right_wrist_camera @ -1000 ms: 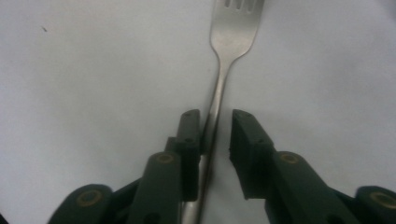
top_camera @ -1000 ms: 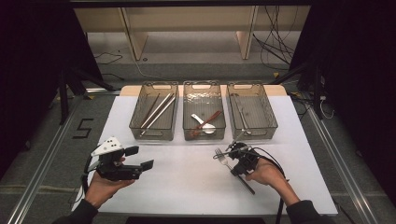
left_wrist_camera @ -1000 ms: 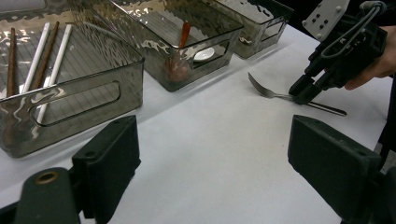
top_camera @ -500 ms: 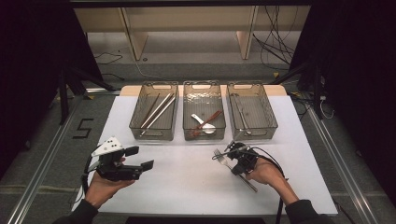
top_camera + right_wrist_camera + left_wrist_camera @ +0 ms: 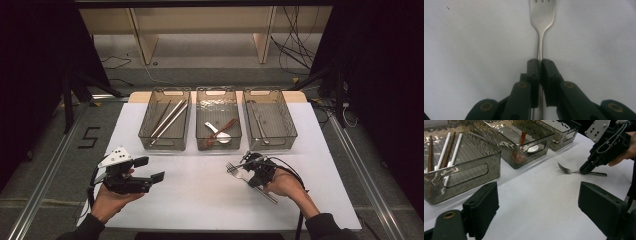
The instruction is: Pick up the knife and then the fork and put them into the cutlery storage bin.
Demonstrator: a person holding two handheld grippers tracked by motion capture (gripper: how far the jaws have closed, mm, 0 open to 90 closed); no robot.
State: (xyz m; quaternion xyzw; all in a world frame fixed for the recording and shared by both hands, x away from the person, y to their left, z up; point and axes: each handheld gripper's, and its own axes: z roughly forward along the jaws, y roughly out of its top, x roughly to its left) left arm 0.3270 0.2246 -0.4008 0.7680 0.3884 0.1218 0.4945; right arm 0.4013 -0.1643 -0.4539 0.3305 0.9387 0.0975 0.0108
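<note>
Left gripper [image 5: 150, 170]: jaws wide apart, nothing between them, above the tabletop's near left corner.

Fork [image 5: 236, 171]: lies on the white tabletop [image 5: 200, 195] right of centre, toward the near edge; long axis diagonal, tines toward the far left, handle toward the near right corner.

Right gripper [image 5: 248, 161]: jaws have just been closing and now pinch the fork's handle.

Dark floor all round.

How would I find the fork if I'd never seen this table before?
Start at the white table with three clear bins in a row at its far side. Look in front of the right bin, on the bare tabletop, where the right gripper has just closed on a handle. That is the fork: silver, with tines, lying flat outside the bins, unlike the chopsticks and spoons inside them.
</note>
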